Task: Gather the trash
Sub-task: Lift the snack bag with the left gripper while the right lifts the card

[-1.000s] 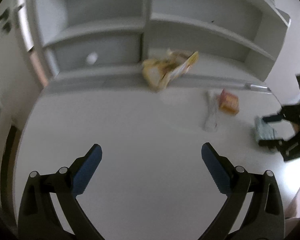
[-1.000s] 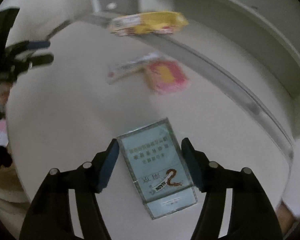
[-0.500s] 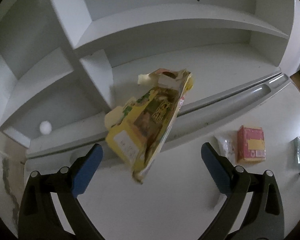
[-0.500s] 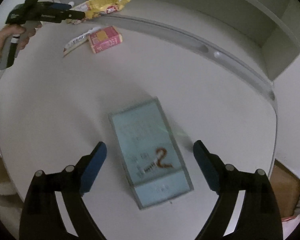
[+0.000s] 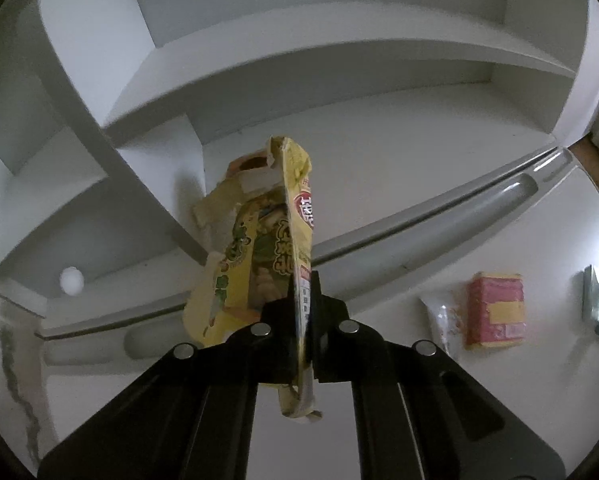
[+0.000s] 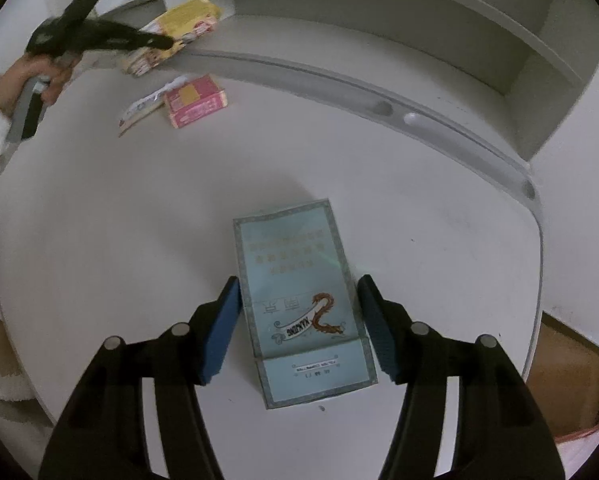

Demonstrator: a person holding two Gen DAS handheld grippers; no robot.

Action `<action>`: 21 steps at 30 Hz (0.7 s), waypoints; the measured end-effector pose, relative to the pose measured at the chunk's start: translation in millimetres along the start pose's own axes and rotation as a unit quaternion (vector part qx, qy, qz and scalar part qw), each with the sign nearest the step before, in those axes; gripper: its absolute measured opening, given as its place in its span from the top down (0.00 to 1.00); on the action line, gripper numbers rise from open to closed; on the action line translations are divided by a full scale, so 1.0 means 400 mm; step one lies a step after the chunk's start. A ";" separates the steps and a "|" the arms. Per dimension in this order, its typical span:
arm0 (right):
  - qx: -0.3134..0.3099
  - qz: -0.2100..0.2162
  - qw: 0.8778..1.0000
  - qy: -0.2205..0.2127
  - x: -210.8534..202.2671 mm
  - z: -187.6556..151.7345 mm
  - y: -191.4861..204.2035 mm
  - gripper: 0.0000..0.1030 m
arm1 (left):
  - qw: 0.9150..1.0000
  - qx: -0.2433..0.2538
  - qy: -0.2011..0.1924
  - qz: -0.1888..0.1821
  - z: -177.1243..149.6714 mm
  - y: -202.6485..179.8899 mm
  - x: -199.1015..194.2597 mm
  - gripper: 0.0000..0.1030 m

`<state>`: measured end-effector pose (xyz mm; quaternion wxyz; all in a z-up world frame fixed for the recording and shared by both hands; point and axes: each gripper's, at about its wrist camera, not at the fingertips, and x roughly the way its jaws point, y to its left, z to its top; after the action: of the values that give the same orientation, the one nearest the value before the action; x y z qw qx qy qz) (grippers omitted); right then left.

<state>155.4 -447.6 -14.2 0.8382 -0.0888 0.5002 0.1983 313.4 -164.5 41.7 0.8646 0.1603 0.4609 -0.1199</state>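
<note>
Your left gripper (image 5: 305, 332) is clamped tight on the edge of the yellow snack bag (image 5: 259, 248), right at the foot of the white shelf (image 5: 339, 68). Your right gripper (image 6: 297, 320) straddles the pale blue packet (image 6: 299, 292) lying flat on the worktop (image 6: 439, 240), jaws closing, pads not yet pressing. The red box (image 6: 195, 100) and clear wrapper (image 6: 139, 110) lie side by side.

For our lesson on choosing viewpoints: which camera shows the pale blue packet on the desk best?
The right wrist view: the pale blue packet lies flat, whole and central between the closing right gripper fingers. The left wrist view shows only a blurred sliver at its right edge.
</note>
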 end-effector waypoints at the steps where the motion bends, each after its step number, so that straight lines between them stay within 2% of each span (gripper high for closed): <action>1: 0.006 -0.001 1.000 -0.003 -0.004 -0.006 -0.005 0.43 | 1.000 0.001 -0.003 0.000 -0.003 -0.001 -0.010 0.97; 7: 0.045 -0.006 0.999 -0.028 -0.027 -0.063 -0.023 0.43 | 1.000 0.005 -0.026 -0.012 -0.033 -0.035 -0.088 0.97; 11: 0.069 -0.008 0.996 -0.057 -0.084 -0.122 -0.038 0.43 | 0.997 -0.010 -0.071 -0.041 -0.045 -0.120 -0.164 0.97; 14: 0.092 -0.023 0.993 -0.069 -0.133 -0.193 -0.051 0.43 | 0.992 0.003 -0.096 -0.086 -0.073 -0.244 -0.217 0.97; 17: 0.127 -0.048 0.988 -0.078 -0.196 -0.290 -0.078 0.43 | 0.985 0.042 -0.102 -0.133 -0.112 -0.405 -0.269 0.97; 21: 0.199 -0.080 0.973 -0.089 -0.282 -0.472 -0.138 0.43 | 0.971 0.098 -0.106 -0.193 -0.188 -0.623 -0.348 0.97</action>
<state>-20.6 -590.5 -9.8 0.8933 0.0575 0.4445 0.0341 91.7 -356.3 76.9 0.8491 0.1391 0.3748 -0.3452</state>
